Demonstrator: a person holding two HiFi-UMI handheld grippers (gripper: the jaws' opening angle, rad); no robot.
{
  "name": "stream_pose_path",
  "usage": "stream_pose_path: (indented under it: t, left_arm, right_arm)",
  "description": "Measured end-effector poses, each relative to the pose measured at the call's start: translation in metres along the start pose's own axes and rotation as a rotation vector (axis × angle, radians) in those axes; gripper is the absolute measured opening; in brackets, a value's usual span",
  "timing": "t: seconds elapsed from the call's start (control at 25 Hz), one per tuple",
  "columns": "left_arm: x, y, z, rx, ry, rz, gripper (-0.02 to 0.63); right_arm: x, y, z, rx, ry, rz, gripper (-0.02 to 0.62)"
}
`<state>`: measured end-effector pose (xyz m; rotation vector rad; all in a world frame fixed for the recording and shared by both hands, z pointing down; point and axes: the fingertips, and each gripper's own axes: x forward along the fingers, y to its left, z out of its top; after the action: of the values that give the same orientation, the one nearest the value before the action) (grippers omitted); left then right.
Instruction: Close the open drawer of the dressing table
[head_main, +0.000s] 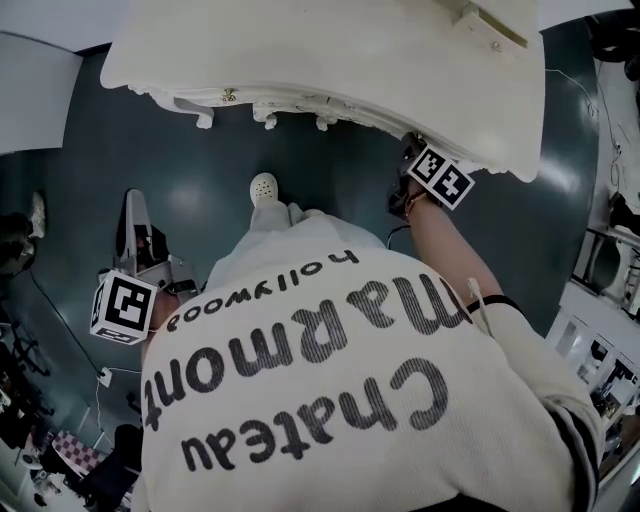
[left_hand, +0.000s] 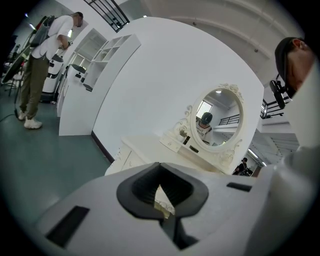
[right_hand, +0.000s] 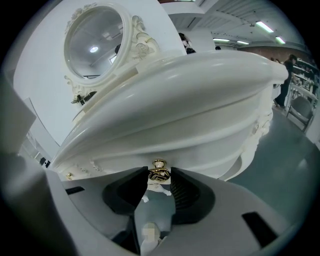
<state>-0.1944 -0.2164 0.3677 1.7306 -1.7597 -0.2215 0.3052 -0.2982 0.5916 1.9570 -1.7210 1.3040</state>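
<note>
Dark teal floor (head_main: 200, 170) aside, your right gripper (right_hand: 158, 170) straddles the small gold knob (right_hand: 159, 163) on the cream dressing table (right_hand: 200, 100), jaws spread, guessing so you can guide it, while your left gripper (left_hand: 161, 186) hangs clear, pinched shut.

Left tongs (left_hand: 159, 166) held low, closed; right tongs (right_hand: 159, 176) stretched forward, jaws apart.

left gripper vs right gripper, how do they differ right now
The right gripper is up under the dressing table's edge. The left gripper hangs at the person's side, clear of the table. The right gripper's jaws stand apart with a gold knob between them, while the left gripper's jaws are together on nothing. Both are white with dark pads.
</note>
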Motion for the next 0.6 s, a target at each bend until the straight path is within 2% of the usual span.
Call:
stream_pose_path:
  t: [0.24,0.4,0.6]
  left_arm:
    - [-0.004,-0.010,-0.004,0.038,0.000,-0.001,0.008]
    - [-0.008,-0.010,-0.027,0.012,0.013,0.022,0.008]
    - [-0.033,-0.016,-0.066,0.005,0.053,0.050,0.008]
  right_arm:
    - [-0.001,-0.002,-0.001,-0.002,0.024,0.002,0.163]
    - [0.002,0.000,-0.001,-0.002,0.032,0.045,0.166]
    - [0.005,0.001,0.000,-0.085,0.091,0.095,0.169]
